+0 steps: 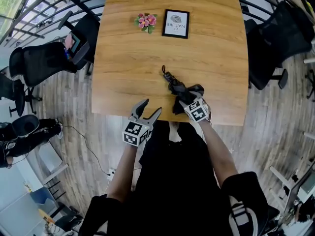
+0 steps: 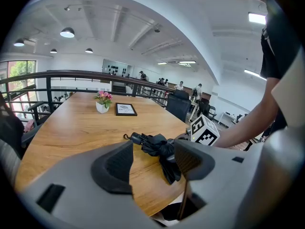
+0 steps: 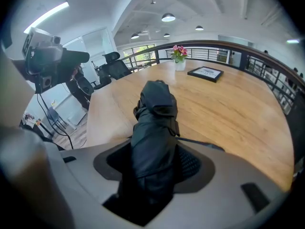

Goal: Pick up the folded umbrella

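The folded black umbrella lies on the wooden table near its front edge, its handle end pointing toward the table's middle. My right gripper reaches down over the umbrella's near end. In the right gripper view the umbrella fills the gap of the right gripper and both pads sit against the fabric. My left gripper hovers at the table's front edge, left of the umbrella, open and empty. The left gripper view shows the umbrella beyond the left gripper.
A black picture frame and a small pot of pink flowers stand at the table's far side. Black office chairs flank the table on the left, and another chair stands on the right. A railing runs behind.
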Available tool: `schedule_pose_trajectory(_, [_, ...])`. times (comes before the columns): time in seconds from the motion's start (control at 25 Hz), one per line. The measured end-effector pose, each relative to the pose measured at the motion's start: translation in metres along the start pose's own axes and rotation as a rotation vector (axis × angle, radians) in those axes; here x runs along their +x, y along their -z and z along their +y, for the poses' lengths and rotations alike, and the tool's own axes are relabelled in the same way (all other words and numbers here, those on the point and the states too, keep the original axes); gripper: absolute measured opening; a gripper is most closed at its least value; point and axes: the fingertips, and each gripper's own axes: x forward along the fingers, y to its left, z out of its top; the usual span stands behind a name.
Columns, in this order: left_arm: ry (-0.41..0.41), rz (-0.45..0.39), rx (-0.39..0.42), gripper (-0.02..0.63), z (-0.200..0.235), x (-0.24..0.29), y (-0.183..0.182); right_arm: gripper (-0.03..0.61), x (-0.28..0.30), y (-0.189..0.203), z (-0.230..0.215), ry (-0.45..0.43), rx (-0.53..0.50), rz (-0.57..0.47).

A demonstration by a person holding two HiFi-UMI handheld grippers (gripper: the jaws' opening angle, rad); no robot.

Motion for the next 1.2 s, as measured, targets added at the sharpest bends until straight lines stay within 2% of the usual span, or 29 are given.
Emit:
schedule_pose_trajectory(0.6, [-0.086,-0.054,-0.015,0.287,-0.019,-0.012,-0.002,0.267,-0.037,-0.014,0.002,-0.021,-0.069,-0.079])
schedule_pose_trajectory(1.2, [-0.17,-0.097,-0.015,0.287,-0.037,-0.02,-0.008,0.267,-0.083,-0.039,-0.015,0.007,-0.124,-0.199])
